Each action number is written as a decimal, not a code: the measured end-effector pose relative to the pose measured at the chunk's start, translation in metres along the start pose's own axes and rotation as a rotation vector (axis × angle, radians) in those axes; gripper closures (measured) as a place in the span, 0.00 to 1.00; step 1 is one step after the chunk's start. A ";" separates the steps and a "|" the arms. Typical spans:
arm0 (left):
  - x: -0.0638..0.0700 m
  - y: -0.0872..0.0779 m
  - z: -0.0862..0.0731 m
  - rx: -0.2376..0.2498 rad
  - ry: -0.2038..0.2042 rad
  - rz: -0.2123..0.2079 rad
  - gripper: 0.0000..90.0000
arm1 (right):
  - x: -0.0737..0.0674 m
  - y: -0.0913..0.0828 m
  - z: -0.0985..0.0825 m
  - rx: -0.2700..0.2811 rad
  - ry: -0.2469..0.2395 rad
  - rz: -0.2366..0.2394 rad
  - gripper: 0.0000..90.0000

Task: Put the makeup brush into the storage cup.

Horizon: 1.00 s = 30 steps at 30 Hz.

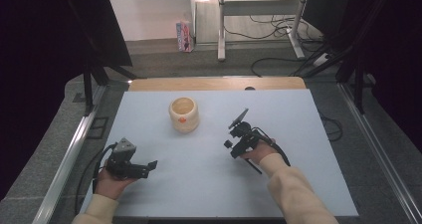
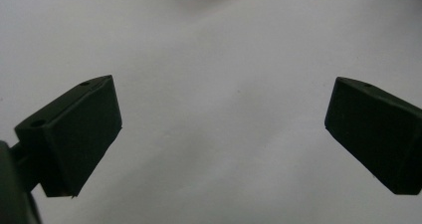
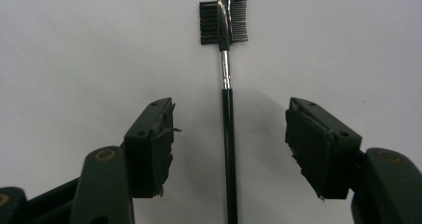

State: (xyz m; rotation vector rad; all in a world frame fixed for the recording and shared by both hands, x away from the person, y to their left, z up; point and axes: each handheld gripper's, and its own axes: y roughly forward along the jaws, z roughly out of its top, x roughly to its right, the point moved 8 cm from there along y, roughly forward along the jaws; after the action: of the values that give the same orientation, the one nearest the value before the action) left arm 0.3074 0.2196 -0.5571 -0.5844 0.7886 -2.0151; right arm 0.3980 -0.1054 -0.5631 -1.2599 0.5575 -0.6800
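Right hand-held gripper (image 3: 229, 144) hovering low over the desk (image 1: 209, 184), jaws spread and released, straddling the black handle of a brush (image 3: 228, 109). Looks lined up for a pinch on the handle, roughly mid-shaft, though not closed on anything yet. Brush lying flat on the desk, comb-and-bristle head pointing away from the jaws, silver ferrule just below the head. In the high view, right hand-held gripper (image 1: 234, 134) sitting right of centre with the brush handle (image 1: 253, 165) poking out toward the near edge, close by the hand.

Left hand-held gripper (image 2: 221, 129) also released, jaws wide apart, nothing between them but bare white surface. Parked near the left front of the desk (image 1: 152, 165), probably just waiting its turn.

Wooden cup (image 1: 184, 113) standing upright toward the back, open top, well apart from both. Likely the drop-off spot for the brush, but just a guess. Nothing in the way between brush and cup.
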 end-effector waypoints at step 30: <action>0.000 0.001 -0.001 -0.006 0.005 -0.002 0.02 | 0.001 0.009 -0.006 -0.079 -0.029 -0.046 0.87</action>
State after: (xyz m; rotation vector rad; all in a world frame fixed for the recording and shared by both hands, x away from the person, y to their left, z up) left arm 0.3073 0.2191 -0.5580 -0.5835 0.7977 -2.0172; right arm 0.3957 -0.1088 -0.5734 -1.3582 0.5373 -0.6819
